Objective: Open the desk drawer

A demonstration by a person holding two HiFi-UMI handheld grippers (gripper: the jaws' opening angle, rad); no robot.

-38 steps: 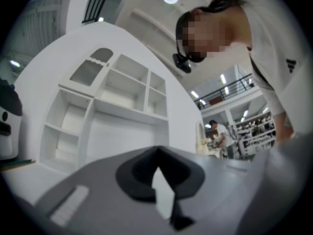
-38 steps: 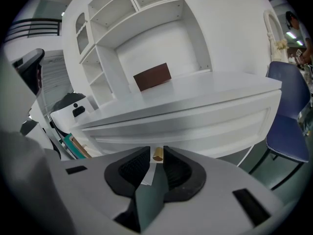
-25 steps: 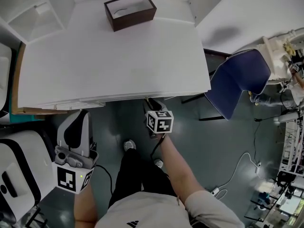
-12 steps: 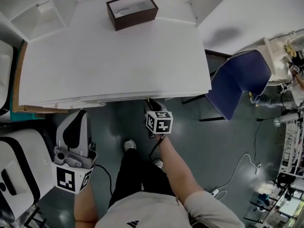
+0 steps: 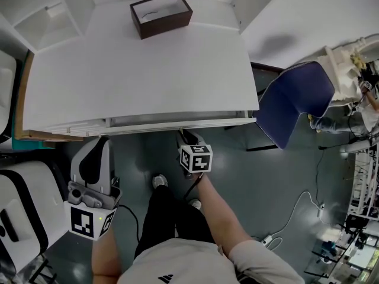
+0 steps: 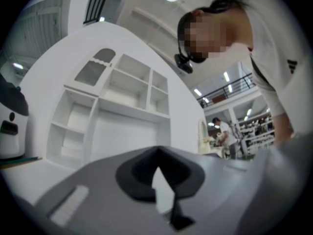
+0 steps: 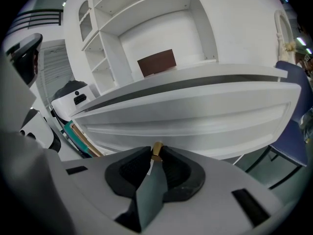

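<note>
White fills most of the head view: a broad white desk [image 5: 142, 70] across the middle, white shelving [image 5: 47, 10] in the upper left and a dark brown open box [image 5: 161, 15] near the top edge, well apart from the desk's near rim. Grey floor [image 5: 266, 182] lies below, with a blue chair [image 5: 293, 108] tilted at the desk's right end.

The desk drawer [image 5: 177, 123] sits under the near edge and, judging by the thin strip of front showing beyond the top, is only just started. In the right gripper view a dark slot runs between the desk top and the drawer front [image 7: 195, 111].

The right gripper [image 7: 155, 156] has just been closing its jaws and now pinches the small brass knob [image 7: 156, 150] at the bottom middle of that front. The left gripper [image 6: 156, 153] hangs at the lower left of the head view, clenched on nothing and pointed away from the desk.

The grip is the weak spot. The knob is small and round, and only the pad tips catch it, so a pull angled downward rather than straight out could let it slip free. A sideways drag could make the drawer bind on its runners. The person's legs [image 5: 166, 218] stand directly below the knob, so the drawer could meet them before it is fully out.
</note>
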